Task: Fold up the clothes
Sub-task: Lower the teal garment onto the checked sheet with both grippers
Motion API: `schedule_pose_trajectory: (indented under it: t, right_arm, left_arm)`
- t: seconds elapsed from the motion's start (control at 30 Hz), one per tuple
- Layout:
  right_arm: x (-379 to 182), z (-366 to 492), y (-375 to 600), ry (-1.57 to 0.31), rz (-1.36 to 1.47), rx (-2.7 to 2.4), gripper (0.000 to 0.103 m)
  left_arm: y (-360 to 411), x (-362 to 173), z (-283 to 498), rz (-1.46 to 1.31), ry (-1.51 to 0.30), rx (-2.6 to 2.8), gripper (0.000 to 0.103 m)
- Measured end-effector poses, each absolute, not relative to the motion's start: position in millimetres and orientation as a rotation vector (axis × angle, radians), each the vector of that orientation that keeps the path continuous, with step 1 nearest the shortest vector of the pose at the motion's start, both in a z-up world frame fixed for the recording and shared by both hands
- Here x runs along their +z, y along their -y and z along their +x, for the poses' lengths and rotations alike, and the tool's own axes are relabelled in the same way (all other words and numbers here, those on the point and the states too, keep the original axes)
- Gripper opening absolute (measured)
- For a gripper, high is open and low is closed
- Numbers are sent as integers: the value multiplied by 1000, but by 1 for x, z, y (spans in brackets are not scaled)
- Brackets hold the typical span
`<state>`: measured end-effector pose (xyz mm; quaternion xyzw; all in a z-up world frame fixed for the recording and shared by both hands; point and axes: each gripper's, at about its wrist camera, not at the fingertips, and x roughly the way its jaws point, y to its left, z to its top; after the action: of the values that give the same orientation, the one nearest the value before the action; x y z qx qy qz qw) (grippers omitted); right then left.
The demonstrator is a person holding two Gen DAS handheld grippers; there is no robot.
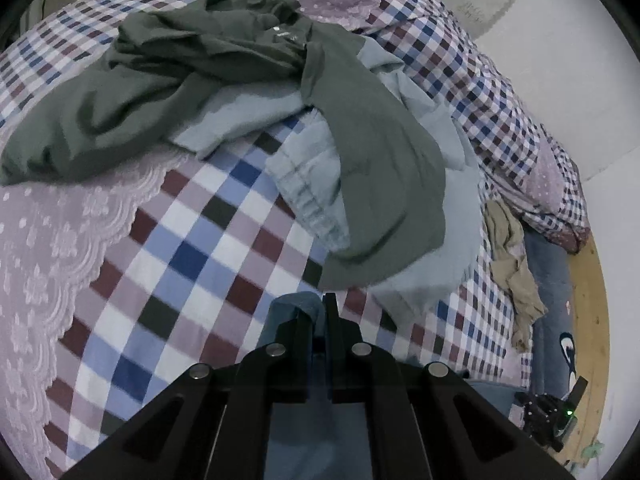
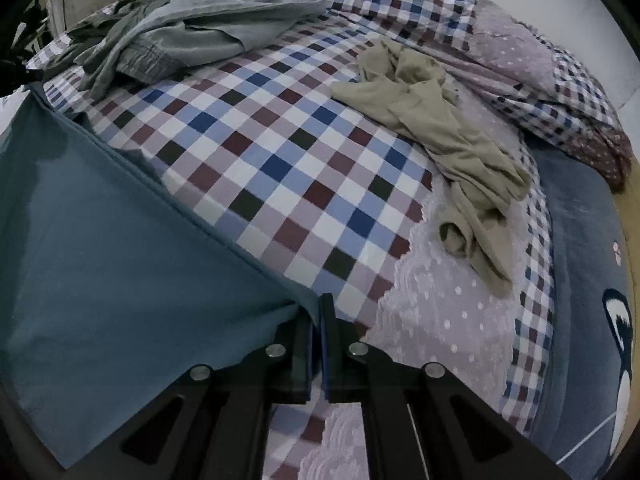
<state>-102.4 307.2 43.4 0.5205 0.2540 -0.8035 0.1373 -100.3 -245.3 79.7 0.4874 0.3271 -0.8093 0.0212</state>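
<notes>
A: What did the left wrist view show?

B: The left gripper was clamped on a fold of the teal-blue garment, which bunched around its fingertips at 6 o'clock. Ahead, toward 12 o'clock, a dark green garment lay heaped on the checkered bedsheet, draped over a pale blue garment with a gathered waistband. A crumpled beige garment sat near the bed's edge at 3 o'clock, well apart from the heap. A lilac lace panel covered the sheet at 9 o'clock.

A: And the right wrist view?

B: The right gripper was shut on the hem corner of the same teal-blue garment. That cloth stretched flat from the jaws toward 9 o'clock, its hem running up to 10 o'clock across the checkered bedsheet. The beige garment lay twisted at 2 o'clock, partly on the lilac lace panel. The grey-green heap rested at 11 o'clock. A dark blue blanket with a cartoon print ran along the bed's side at 4 o'clock.
</notes>
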Motion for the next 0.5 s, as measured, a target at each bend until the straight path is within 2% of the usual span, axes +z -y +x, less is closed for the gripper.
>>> schedule_pose_trajectory:
  t: [0.1,0.27,0.43,0.47,0.5]
  right_arm:
    - [36,-120,-305,-716,1539,-2312,1]
    - [18,-143,-304,-675,1601,-2307,1]
    - [-9,-155,-314,-633,1686,-2360,10]
    - [-12,-155,-317,-630,1696,-2383,11]
    - [-13,-156,-321,-610,1704,-2412,16]
  left_arm:
    - [245,77,-113,1508,-976,-2512,3]
    - [245,42,-136,1558,-952,-2452,3]
    - [245,26,-143,1576,-995,-2513,3]
    - [246,31,-140,1561,-1020,-2542,5]
    - [248,35,-136,1546,-1047,-2569,11]
